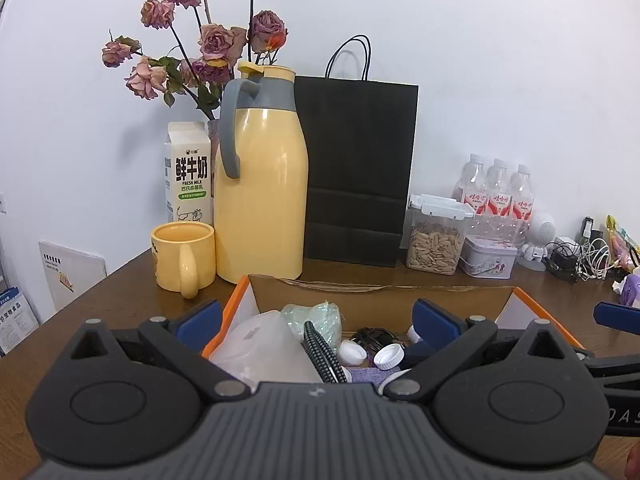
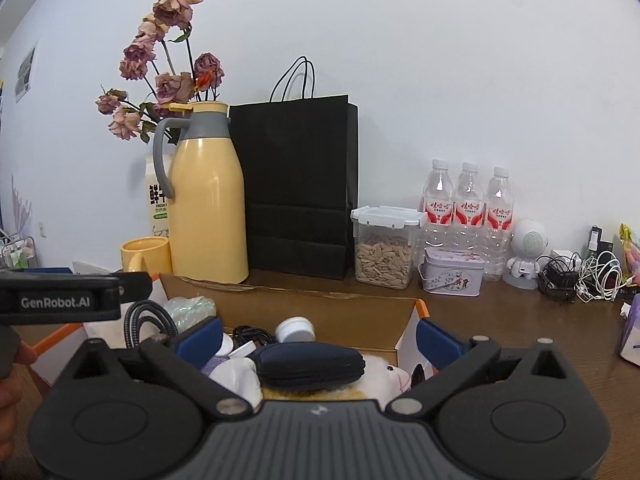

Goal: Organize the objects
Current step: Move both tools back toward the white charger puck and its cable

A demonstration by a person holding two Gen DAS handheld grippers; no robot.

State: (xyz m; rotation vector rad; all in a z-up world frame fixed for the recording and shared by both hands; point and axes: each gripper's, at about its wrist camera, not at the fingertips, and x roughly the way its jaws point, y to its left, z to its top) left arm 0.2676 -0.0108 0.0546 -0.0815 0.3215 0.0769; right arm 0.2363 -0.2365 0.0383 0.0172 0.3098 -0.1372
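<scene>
An open cardboard box with orange edges (image 1: 380,300) sits on the brown table, packed with small items. My left gripper (image 1: 316,320) hovers open over its left half, above a clear plastic bag (image 1: 260,344), a black ribbed cable (image 1: 320,352) and white caps (image 1: 389,356); nothing touches its blue pads. My right gripper (image 2: 320,336) hovers open over the box's (image 2: 340,312) right half, above a dark blue zip pouch (image 2: 310,364), a white plush toy (image 2: 388,374) and a white jar (image 2: 296,329). Neither gripper holds anything.
Behind the box stand a yellow mug (image 1: 184,256), a yellow thermos jug (image 1: 260,196), a milk carton (image 1: 188,172), a black paper bag (image 1: 356,168), a seed container (image 1: 436,236), a tin (image 1: 488,256), three water bottles (image 2: 468,204) and tangled cables (image 2: 580,276). Dried roses (image 1: 216,44) rise behind the jug.
</scene>
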